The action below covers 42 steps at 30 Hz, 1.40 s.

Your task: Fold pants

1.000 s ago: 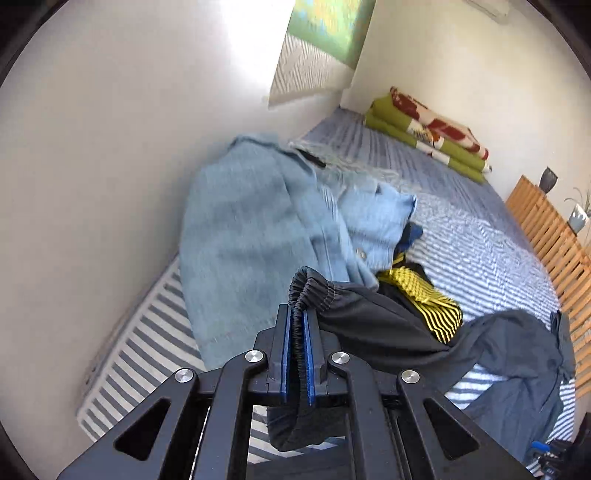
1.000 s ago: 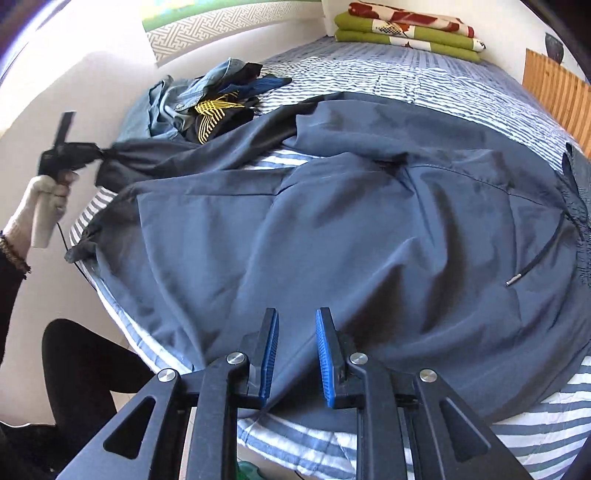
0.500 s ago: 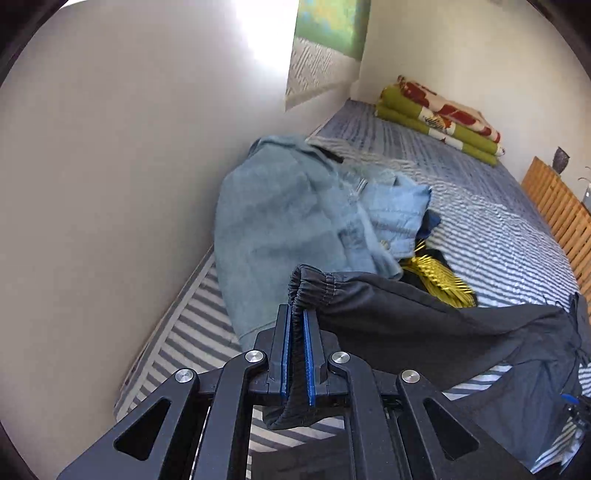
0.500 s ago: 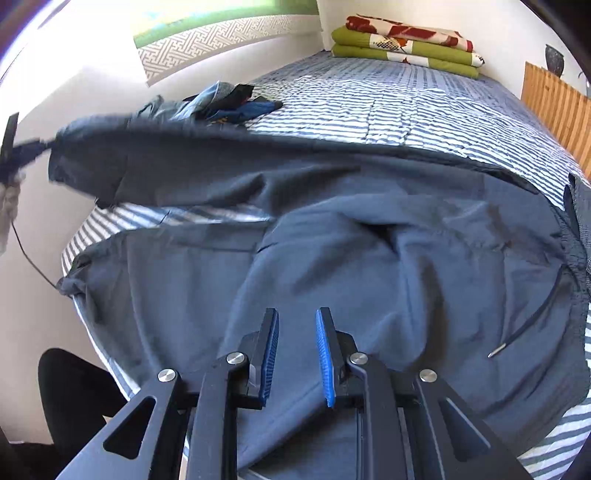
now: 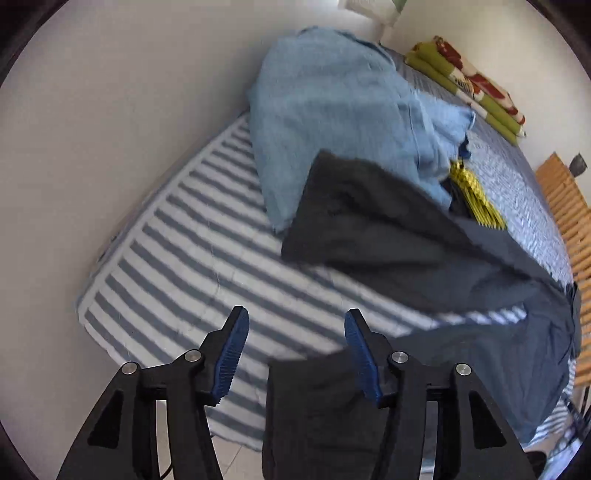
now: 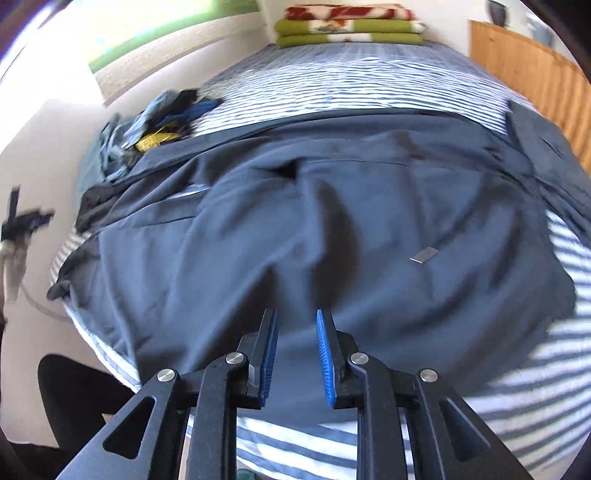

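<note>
Dark navy pants (image 6: pixel 332 206) lie spread across the striped bed, waist toward the right, with a drawstring tip (image 6: pixel 423 255) on top. In the left wrist view one pant leg (image 5: pixel 399 236) lies over the bed near the jeans, and the other leg's end (image 5: pixel 317 406) hangs over the bed edge below my fingers. My left gripper (image 5: pixel 295 354) is open and holds nothing. It appears small and blurred at the far left of the right wrist view, left gripper (image 6: pixel 22 221). My right gripper (image 6: pixel 295 354) is open just above the near edge of the pants.
A pile of light blue jeans (image 5: pixel 332 110) with yellow striped cloth (image 5: pixel 476 206) sits by the white wall. Folded green and red blankets (image 6: pixel 347 26) lie at the bed's far end. A wooden slatted headboard (image 6: pixel 528 74) stands to the right. A person's dark leg (image 6: pixel 74 398) is beside the bed.
My left gripper opened and let go of the pant leg cuff, which dropped onto the bed. The right gripper stayed open and moved slightly over the pants.
</note>
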Available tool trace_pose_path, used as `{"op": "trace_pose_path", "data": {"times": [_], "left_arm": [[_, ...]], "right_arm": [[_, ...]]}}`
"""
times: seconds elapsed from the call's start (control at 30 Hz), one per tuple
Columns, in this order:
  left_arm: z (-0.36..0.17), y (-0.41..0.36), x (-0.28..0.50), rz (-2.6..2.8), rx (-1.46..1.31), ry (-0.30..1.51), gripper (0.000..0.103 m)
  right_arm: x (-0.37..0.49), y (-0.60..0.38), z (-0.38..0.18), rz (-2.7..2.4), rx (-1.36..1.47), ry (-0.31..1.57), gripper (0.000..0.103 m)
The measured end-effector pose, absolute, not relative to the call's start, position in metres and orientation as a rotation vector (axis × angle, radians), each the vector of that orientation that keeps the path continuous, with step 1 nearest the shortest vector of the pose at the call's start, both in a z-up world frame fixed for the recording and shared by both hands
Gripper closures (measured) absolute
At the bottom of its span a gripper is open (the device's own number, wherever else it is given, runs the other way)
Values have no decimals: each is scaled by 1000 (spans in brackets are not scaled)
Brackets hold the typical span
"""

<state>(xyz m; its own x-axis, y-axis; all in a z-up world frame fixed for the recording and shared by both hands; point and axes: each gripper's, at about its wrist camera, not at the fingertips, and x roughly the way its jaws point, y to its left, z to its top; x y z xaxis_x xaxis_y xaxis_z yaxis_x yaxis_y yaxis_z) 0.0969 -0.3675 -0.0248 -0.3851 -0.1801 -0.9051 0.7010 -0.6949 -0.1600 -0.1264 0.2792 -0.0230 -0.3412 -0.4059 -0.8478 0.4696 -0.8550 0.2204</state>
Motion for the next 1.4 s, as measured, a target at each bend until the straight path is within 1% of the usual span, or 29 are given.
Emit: {"op": "trace_pose_path", "data": {"times": [0.07, 0.13, 0.17, 0.2, 0.23, 0.3, 0.37, 0.4, 0.43, 0.47, 0.5, 0.53, 0.57, 0.67, 0.77, 0.83, 0.93, 1.0, 1.03, 1.13, 1.3, 1.37, 1.4], "left_arm": [[-53, -356, 106, -2059, 1359, 747, 43], [-74, -351, 110, -2012, 1384, 777, 43], [-82, -348, 109, -2006, 1384, 780, 50], [-81, -341, 106, -2014, 1361, 708, 60], [-79, -335, 101, -2027, 1371, 660, 76], [-61, -327, 93, -2061, 1332, 600, 77], [-28, -327, 93, -2104, 1207, 533, 76], [-15, -331, 94, -2114, 1151, 517, 76], [-5, -336, 95, -2106, 1106, 495, 74], [1, -341, 96, -2088, 1075, 479, 68], [2, -346, 95, -2062, 1094, 473, 59], [1, -350, 93, -2037, 1135, 474, 41], [1, -351, 93, -2029, 1143, 469, 37], [6, -346, 105, -2038, 1101, 472, 37], [7, -332, 104, -2097, 1120, 535, 38], [10, -314, 94, -2150, 1150, 497, 38], [10, -267, 70, -2264, 1217, 466, 38], [12, -228, 48, -2355, 1264, 453, 38], [11, -207, 36, -2407, 1295, 451, 38], [6, -146, -2, -2531, 1394, 407, 38], [-15, -45, -53, -2691, 1610, 336, 38], [-28, -12, -66, -2720, 1693, 303, 38], [-35, 2, -71, -2726, 1731, 280, 38]], "right_arm": [[-130, 308, -25, -2307, 1395, 49, 79], [-137, 339, -30, -2364, 1444, -52, 77], [-140, 355, -32, -2378, 1469, -122, 77], [-143, 368, -34, -2392, 1488, -177, 76], [-145, 379, -35, -2410, 1502, -216, 76], [-146, 396, -35, -2446, 1510, -247, 76], [-145, 407, -33, -2471, 1505, -250, 76], [-145, 413, -32, -2484, 1498, -250, 76], [-143, 416, -30, -2495, 1493, -253, 76], [-143, 418, -29, -2497, 1489, -261, 76], [-144, 423, -31, -2494, 1487, -269, 76], [-145, 424, -30, -2492, 1485, -273, 76], [-147, 424, -31, -2489, 1482, -276, 76], [-153, 422, -32, -2473, 1478, -282, 76], [-158, 425, -34, -2476, 1483, -280, 76], [-164, 431, -37, -2491, 1496, -298, 76], [-176, 447, -40, -2536, 1519, -336, 75], [-186, 460, -44, -2564, 1536, -371, 70], [-190, 466, -47, -2573, 1547, -396, 70], [-205, 483, -57, -2572, 1580, -516, 69], [-224, 489, -75, -2447, 1548, -788, 66], [-230, 483, -81, -2412, 1539, -817, 64], [-232, 479, -82, -2427, 1549, -791, 69]]}}
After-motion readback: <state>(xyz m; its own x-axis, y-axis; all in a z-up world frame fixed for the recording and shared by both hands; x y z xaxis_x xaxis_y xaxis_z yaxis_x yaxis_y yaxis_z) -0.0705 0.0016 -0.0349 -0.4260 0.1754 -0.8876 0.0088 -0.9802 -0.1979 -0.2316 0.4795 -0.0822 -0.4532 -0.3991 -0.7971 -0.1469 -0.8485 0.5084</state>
